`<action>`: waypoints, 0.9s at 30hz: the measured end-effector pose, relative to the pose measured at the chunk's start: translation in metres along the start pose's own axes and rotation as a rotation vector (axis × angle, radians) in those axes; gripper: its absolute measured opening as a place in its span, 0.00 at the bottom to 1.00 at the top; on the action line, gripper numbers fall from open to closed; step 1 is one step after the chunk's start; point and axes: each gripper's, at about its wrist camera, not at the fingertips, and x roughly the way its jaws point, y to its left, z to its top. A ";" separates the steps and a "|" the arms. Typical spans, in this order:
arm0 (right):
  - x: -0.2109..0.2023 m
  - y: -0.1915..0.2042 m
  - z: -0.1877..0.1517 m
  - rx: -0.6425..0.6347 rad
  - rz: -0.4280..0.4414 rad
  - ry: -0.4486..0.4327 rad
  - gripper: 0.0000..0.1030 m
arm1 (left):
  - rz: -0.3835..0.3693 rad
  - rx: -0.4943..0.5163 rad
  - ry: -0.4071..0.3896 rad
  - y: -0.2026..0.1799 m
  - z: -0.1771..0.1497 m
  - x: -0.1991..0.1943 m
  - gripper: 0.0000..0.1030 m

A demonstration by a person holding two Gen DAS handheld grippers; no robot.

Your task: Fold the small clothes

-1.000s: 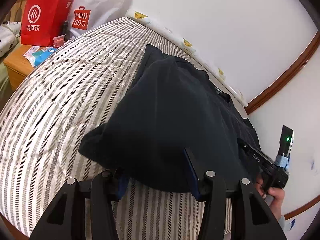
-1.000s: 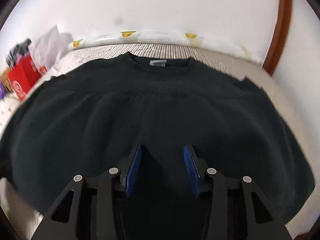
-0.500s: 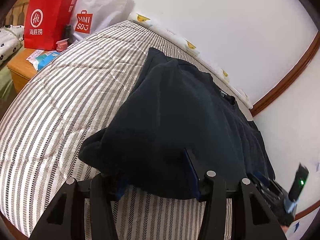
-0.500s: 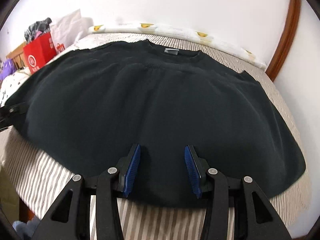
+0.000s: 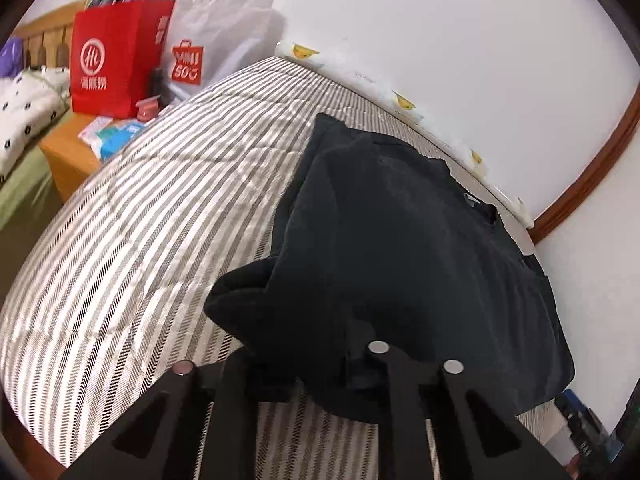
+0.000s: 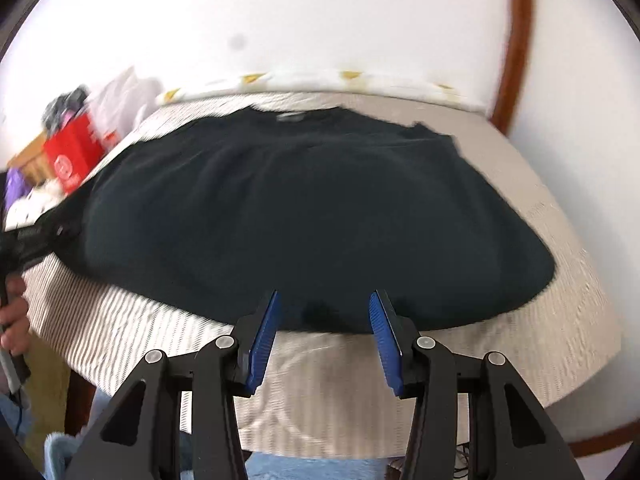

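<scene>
A dark navy sweater (image 6: 312, 216) lies folded over on the striped bed, neck label toward the wall. It also shows in the left wrist view (image 5: 400, 264). My right gripper (image 6: 324, 340) is open and empty, its blue pads just in front of the sweater's near fold edge. My left gripper (image 5: 320, 372) is at the sweater's left end; cloth drapes over its fingers and hides the pads, so I cannot tell whether it grips. In the right wrist view the left gripper (image 6: 36, 236) sits at the sweater's left edge.
The striped bed cover (image 5: 160, 216) spreads left of the sweater. A red paper bag (image 5: 116, 68) and a white bag (image 5: 216, 32) stand on a wooden bedside table (image 5: 68, 152). The white wall (image 6: 320, 20) runs behind the bed. The bed's front edge (image 6: 360, 432) is under my right gripper.
My right gripper has drawn back toward the bed's front edge, clear of the sweater. The left wrist view has shifted right and nearer; the sweater now covers its fingers more.
</scene>
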 end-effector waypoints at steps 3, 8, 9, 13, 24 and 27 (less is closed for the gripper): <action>0.000 -0.015 0.001 0.041 -0.001 0.003 0.45 | 0.025 0.040 -0.024 -0.015 0.007 -0.009 0.12; -0.014 -0.033 0.001 0.036 -0.078 -0.039 0.45 | -0.007 0.121 -0.085 -0.054 0.026 -0.035 0.11; -0.018 -0.037 0.003 0.031 -0.087 -0.053 0.45 | -0.016 0.140 -0.094 -0.062 0.028 -0.039 0.11; -0.028 -0.052 0.011 0.049 -0.108 -0.082 0.45 | -0.060 0.180 -0.121 -0.102 0.038 -0.052 0.11; -0.028 -0.093 0.004 0.118 -0.135 -0.051 0.45 | -0.302 0.445 0.001 -0.223 0.006 -0.023 0.10; -0.026 -0.103 0.000 0.139 -0.145 -0.042 0.45 | -0.325 0.491 0.059 -0.239 -0.012 -0.004 0.10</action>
